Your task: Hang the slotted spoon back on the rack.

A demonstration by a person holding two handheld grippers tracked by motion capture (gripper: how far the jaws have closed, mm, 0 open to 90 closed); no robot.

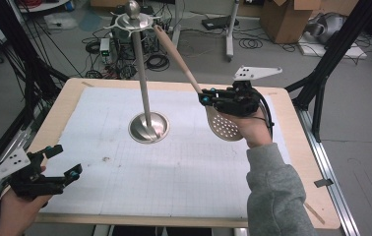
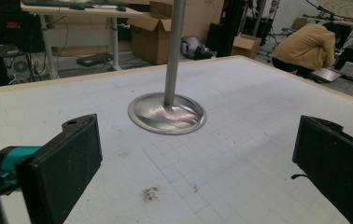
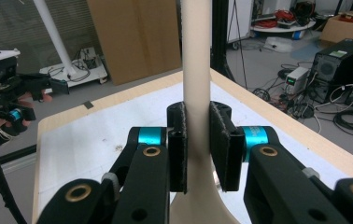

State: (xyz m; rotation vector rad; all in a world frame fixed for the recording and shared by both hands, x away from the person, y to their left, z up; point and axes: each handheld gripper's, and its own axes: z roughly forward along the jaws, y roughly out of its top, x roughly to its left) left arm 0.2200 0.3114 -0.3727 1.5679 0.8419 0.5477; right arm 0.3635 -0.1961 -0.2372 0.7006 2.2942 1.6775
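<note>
High view: my right tool (image 1: 205, 99) is clamped on the beige perforated wooden skimmer (image 1: 222, 123), its handle tip near the steel rack's (image 1: 148, 127) top at 11 o'clock, not hung yet; my left tool (image 1: 63, 161), jaws apart, holds nothing.

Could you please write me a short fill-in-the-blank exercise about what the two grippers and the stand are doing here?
1. The right gripper is shut on the handle of a beige slotted ____.
2. The left gripper has its jaws ____ and holds nothing.
3. The metal stand rises from a round base on the ____ mat.
4. The spoon's perforated bowl points ____, its handle tip up near the stand's top.

Missing words: spoon; open; white; down
</note>
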